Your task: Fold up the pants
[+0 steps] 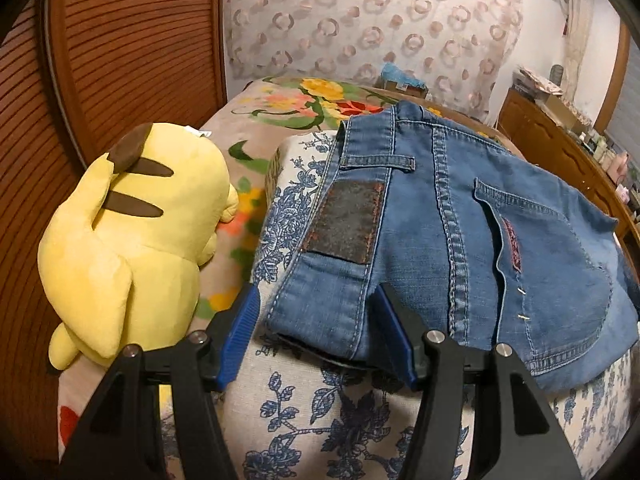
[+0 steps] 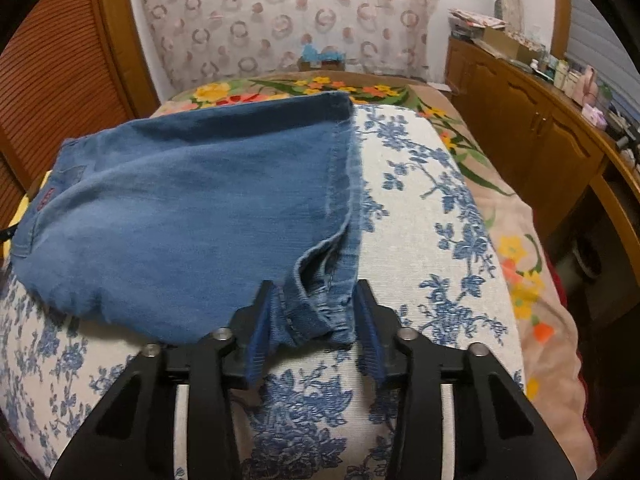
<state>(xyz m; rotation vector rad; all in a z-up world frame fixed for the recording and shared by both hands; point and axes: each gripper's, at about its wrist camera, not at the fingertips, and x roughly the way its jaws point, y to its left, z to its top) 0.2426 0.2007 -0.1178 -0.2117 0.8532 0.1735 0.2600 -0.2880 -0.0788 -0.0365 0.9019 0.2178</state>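
Blue denim pants point(image 1: 460, 232) lie folded on a white cushion with blue flowers point(image 1: 320, 408). In the left wrist view the waistband end with a dark patch and a back pocket faces me. My left gripper point(image 1: 316, 332) is open, its blue pads on either side of the near waistband corner. In the right wrist view the pants point(image 2: 192, 216) show their leg-hem end. My right gripper point(image 2: 314, 328) is open, its pads astride the near hem corner, which lies on the cushion point(image 2: 432, 208).
A yellow plush toy point(image 1: 132, 248) lies left of the cushion on a floral blanket point(image 1: 288, 100). A slatted wooden headboard point(image 1: 120, 40) stands at left. A wooden cabinet point(image 2: 532, 128) with clutter on top runs along the right. A patterned curtain point(image 2: 288, 16) hangs behind.
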